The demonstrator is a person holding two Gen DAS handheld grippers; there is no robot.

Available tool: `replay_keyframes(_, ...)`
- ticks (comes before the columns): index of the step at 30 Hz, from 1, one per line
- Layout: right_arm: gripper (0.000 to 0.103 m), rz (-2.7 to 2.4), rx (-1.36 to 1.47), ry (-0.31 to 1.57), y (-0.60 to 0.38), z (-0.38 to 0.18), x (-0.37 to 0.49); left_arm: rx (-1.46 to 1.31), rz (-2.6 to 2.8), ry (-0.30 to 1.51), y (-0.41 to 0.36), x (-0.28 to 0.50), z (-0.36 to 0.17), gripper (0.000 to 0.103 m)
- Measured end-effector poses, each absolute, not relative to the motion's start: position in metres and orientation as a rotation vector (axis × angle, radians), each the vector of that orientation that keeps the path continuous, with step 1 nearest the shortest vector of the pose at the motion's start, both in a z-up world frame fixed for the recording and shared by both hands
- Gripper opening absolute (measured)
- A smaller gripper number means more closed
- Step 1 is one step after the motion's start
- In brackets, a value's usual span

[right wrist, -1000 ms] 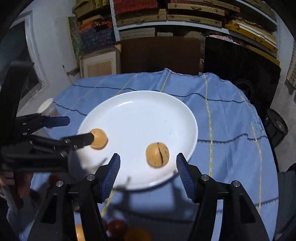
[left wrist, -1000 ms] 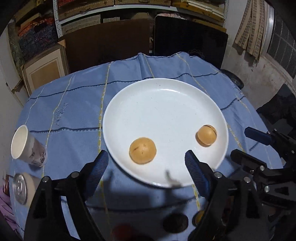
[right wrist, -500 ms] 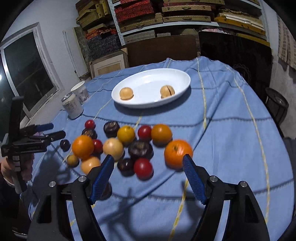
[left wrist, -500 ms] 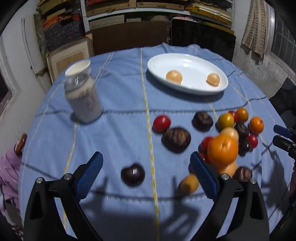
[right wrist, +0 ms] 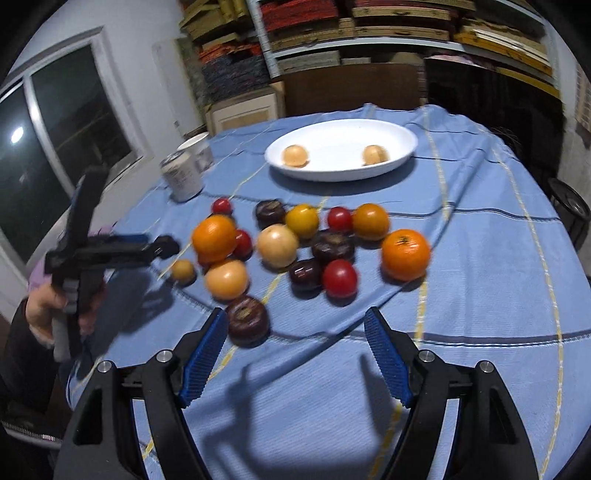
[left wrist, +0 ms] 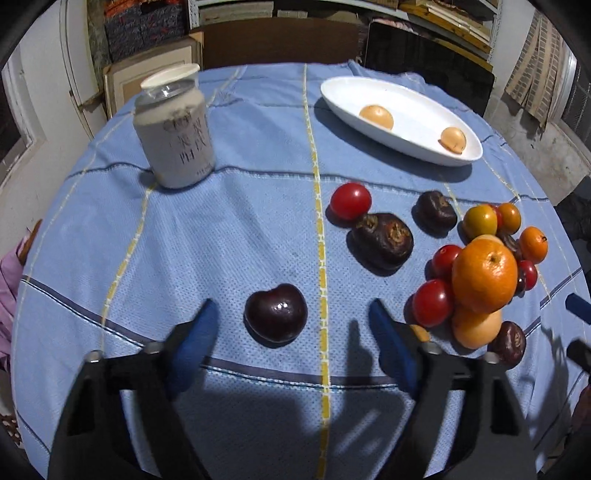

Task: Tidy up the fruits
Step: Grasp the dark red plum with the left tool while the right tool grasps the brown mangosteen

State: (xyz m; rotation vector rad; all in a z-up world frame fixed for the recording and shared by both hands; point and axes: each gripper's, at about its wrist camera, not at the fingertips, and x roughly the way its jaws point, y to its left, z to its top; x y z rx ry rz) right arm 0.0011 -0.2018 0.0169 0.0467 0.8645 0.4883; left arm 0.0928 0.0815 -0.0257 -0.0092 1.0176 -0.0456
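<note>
Glossy dark cherry (left wrist: 276,312), judged light and slippery, lay at twelve o'clock between closing left gripper (left wrist: 293,326) jaws, untouched; right gripper (right wrist: 295,341) gaped empty.

overhead light throws hard shadows across my blue checked tablecloth (left wrist: 229,229); right view motion-blurred, fisheye edges dark.

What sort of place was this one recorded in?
Probably a storeroom or workshop used as a room: shelves stacked with flat boxes and folded fabrics, and a cloth-covered table with a white plate on it.
</note>
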Motion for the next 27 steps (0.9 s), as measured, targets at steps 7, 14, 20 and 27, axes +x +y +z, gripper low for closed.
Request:
replay_keyframes(7, 0.076, 0.539, -0.061, 0.904, -0.160, 0.007, 0.000, 0.032, -0.048, 1.030, 0.075, 0.092, -0.035, 0.067)
replay_keyframes(14, 0.047, 0.504, -0.226, 0.936, -0.123, -0.012, 0.011, 0.024, -0.064, 1.040, 0.075, 0.093, -0.033, 0.067)
replay_keyframes(20, 0.042, 0.507, -0.201, 0.950, -0.130, -0.017, 0.012, 0.027, -0.060, 1.038, 0.075, 0.095, -0.033, 0.067)
replay_keyframes(27, 0.042, 0.527, -0.112, 0.944, -0.150, -0.014, 0.008, 0.058, -0.038, 1.016, 0.076, 0.099, -0.030, 0.033)
